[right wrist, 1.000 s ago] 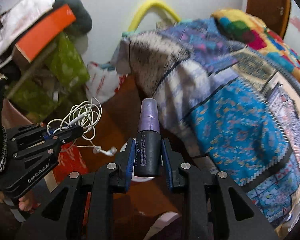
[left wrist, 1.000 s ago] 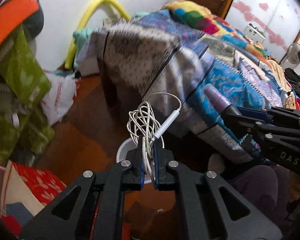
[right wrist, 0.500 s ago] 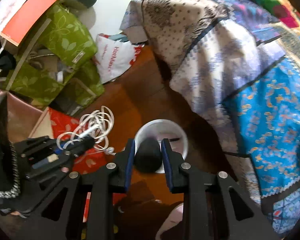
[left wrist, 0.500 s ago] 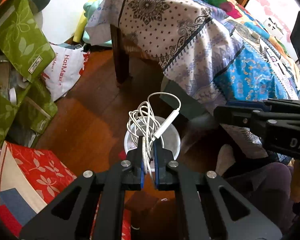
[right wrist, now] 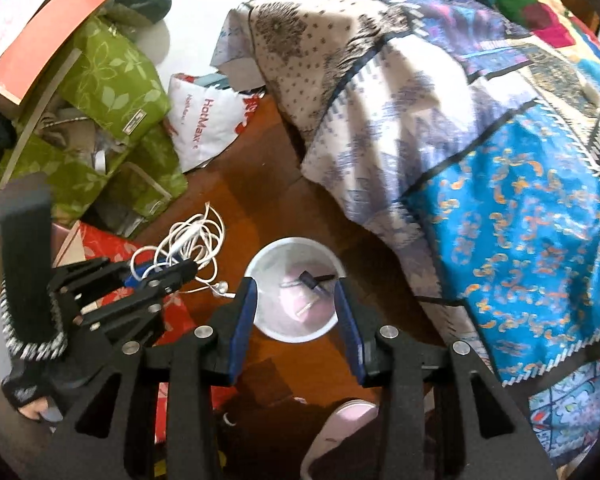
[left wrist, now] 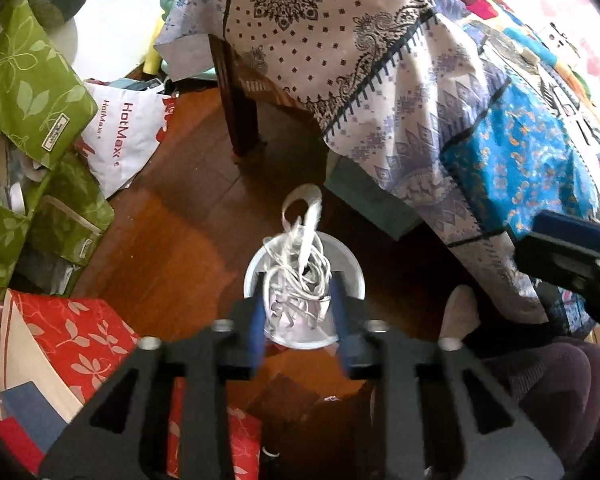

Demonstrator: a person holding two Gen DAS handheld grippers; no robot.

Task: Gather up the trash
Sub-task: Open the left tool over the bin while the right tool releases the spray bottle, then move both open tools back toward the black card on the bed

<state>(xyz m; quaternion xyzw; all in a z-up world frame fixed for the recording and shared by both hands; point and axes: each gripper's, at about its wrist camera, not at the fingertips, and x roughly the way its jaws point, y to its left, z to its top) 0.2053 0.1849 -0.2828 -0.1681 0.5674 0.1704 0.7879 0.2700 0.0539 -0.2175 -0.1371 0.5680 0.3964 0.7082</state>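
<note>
Farthest left, green bags (left wrist: 32, 80) and a red floral bag (left wrist: 72, 332) crowd the wooden floor (left wrist: 172, 248), so there is little room on that side. The left hand-held gripper (left wrist: 298, 308) has its jaws spread apart, and the tangled white earphone cable (left wrist: 300, 272) hangs loose between them, no longer pinched. From its own camera the tangle sits over the white bin (left wrist: 352, 276), but the right wrist view places it left of the rim, above the red bag. The likely failure is that the cable drops beside the bin or drapes over its edge, since a trailing earbud (right wrist: 222, 289) could snag on a finger. The right hand-held gripper (right wrist: 296, 316) is released and empty directly above the bin, where a dark spray bottle (right wrist: 314, 282) already lies. To the right, the patterned bed cover (right wrist: 500, 200) overhangs close by and a slipper (left wrist: 458, 312) rests near the bin, so the clearest way out is straight up.
</note>
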